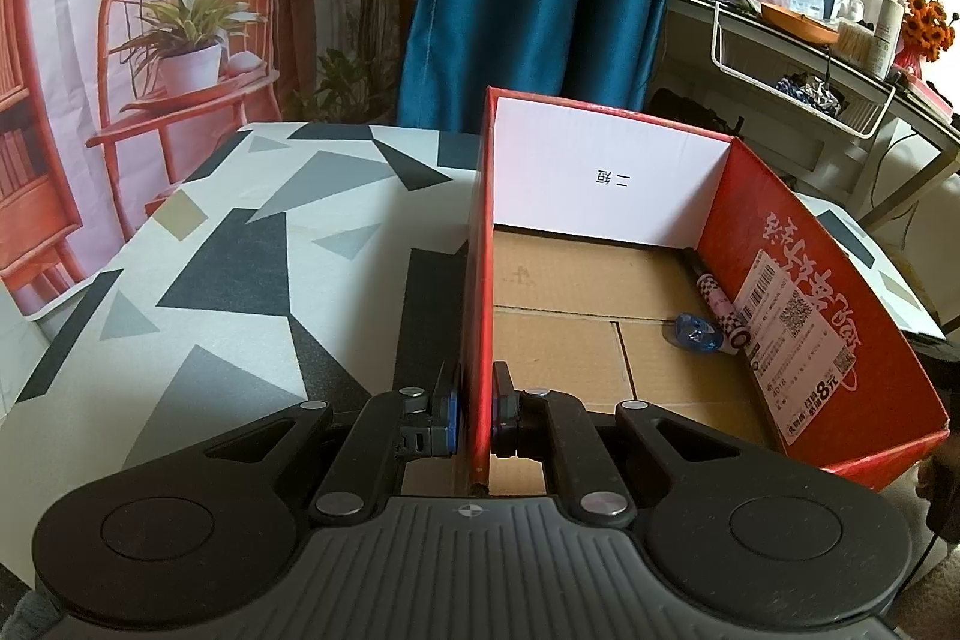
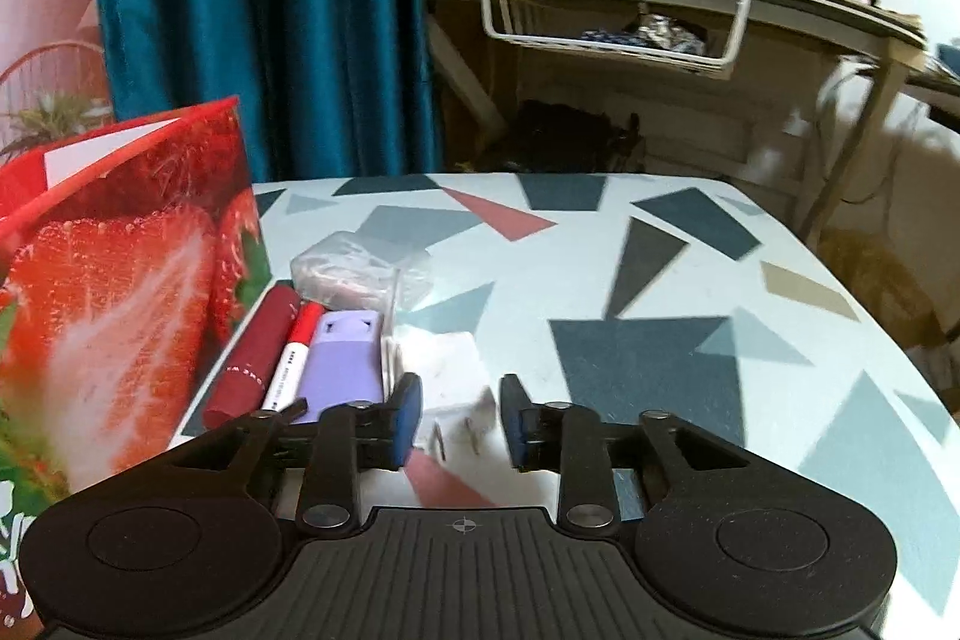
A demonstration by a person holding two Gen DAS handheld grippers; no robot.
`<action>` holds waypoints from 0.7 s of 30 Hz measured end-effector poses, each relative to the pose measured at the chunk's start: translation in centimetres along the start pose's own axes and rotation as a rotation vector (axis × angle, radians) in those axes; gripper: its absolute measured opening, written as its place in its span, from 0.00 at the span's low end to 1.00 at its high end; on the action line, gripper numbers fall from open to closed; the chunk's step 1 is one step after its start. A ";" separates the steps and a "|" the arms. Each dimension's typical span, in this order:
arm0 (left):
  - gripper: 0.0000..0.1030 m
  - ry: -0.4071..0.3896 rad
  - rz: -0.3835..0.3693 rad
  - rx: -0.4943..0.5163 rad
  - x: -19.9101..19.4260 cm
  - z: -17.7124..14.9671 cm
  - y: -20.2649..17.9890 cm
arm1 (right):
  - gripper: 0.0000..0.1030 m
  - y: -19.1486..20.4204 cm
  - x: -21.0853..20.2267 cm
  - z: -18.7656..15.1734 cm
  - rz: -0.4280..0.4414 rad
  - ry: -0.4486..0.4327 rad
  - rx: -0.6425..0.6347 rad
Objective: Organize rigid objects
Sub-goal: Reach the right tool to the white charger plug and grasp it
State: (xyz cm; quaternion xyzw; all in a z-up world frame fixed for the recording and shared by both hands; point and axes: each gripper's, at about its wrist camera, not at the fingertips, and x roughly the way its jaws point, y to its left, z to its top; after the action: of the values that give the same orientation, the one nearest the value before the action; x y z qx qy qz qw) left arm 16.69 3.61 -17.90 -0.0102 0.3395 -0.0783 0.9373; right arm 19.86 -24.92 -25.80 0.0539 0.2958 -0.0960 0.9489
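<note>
My left gripper [image 1: 477,400] is shut on the left wall of an open red cardboard box [image 1: 780,244], one pad outside and one inside. In the box, a checker-patterned pen [image 1: 717,301] and a small blue object [image 1: 696,331] lie against the right wall. My right gripper [image 2: 459,400] is open low over the table, with a white plug adapter [image 2: 450,364] lying blurred between its fingers, prongs toward the camera. Just left of the adapter lie a purple block [image 2: 345,364], a red-capped marker [image 2: 294,358] and a dark red tube [image 2: 255,355], beside the box's strawberry-printed side [image 2: 120,280].
A clear plastic packet [image 2: 360,268] lies behind the purple block. The table [image 2: 660,280] has a geometric-patterned cloth. A blue curtain [image 2: 264,10] hangs behind it, and a cluttered desk with a white wire basket [image 2: 612,34] stands at the back right.
</note>
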 end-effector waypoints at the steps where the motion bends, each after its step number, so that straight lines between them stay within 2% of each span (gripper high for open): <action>1: 0.10 0.001 0.003 0.004 0.0 0.0 -0.1 | 0.34 0.2 0.4 0.2 0.005 0.008 -0.020; 5: 0.10 0.003 0.008 0.008 0.1 0.0 -0.2 | 0.34 0.9 1.5 0.7 -0.008 0.018 -0.070; 12: 0.10 0.003 0.007 0.006 0.1 0.0 -0.1 | 0.34 0.7 3.0 0.2 -0.017 0.049 -0.044; 21: 0.10 0.003 0.007 0.004 0.2 0.0 -0.1 | 0.32 -0.5 2.2 -0.5 -0.014 0.044 0.039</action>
State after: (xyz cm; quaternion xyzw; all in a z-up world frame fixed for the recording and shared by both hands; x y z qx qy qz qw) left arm 16.81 3.52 -18.00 -0.0071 0.3409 -0.0759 0.9370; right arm 21.24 -25.64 -27.53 0.0726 0.3150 -0.1069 0.9402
